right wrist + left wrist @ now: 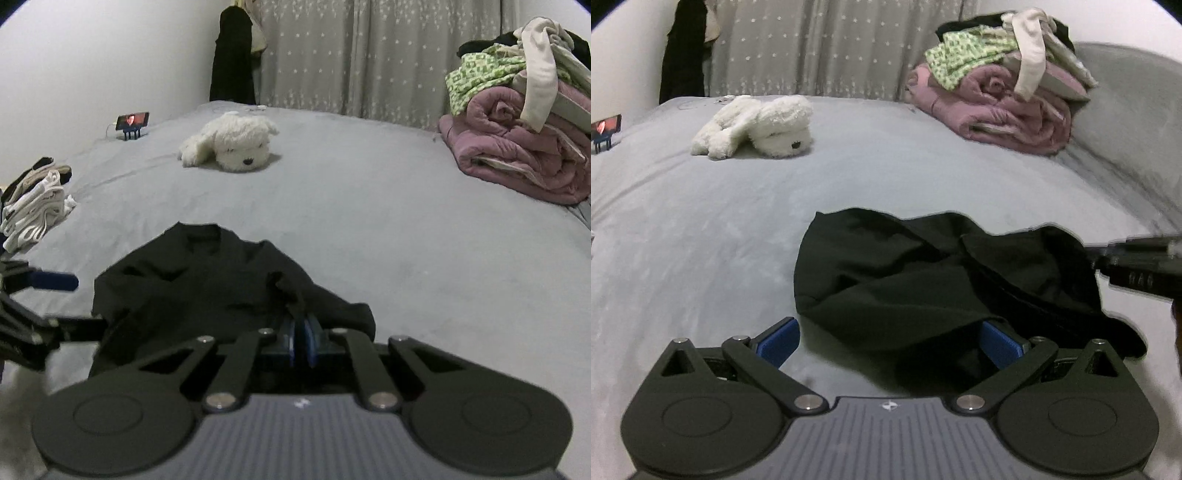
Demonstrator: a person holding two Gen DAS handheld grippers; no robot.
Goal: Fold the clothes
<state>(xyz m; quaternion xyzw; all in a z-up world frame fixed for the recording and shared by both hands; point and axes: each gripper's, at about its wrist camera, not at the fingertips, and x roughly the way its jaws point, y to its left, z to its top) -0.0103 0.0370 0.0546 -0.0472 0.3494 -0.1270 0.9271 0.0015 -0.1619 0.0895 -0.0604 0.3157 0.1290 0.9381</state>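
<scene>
A: Left gripper [888, 341] is gaping wide, its right pad lying under the black garment [923, 273] crumpled on the grey bed [701, 229].

B: Right gripper [301, 341] is pinching its near hem; being soft and floppy, it's probably wanting edge holds.
</scene>
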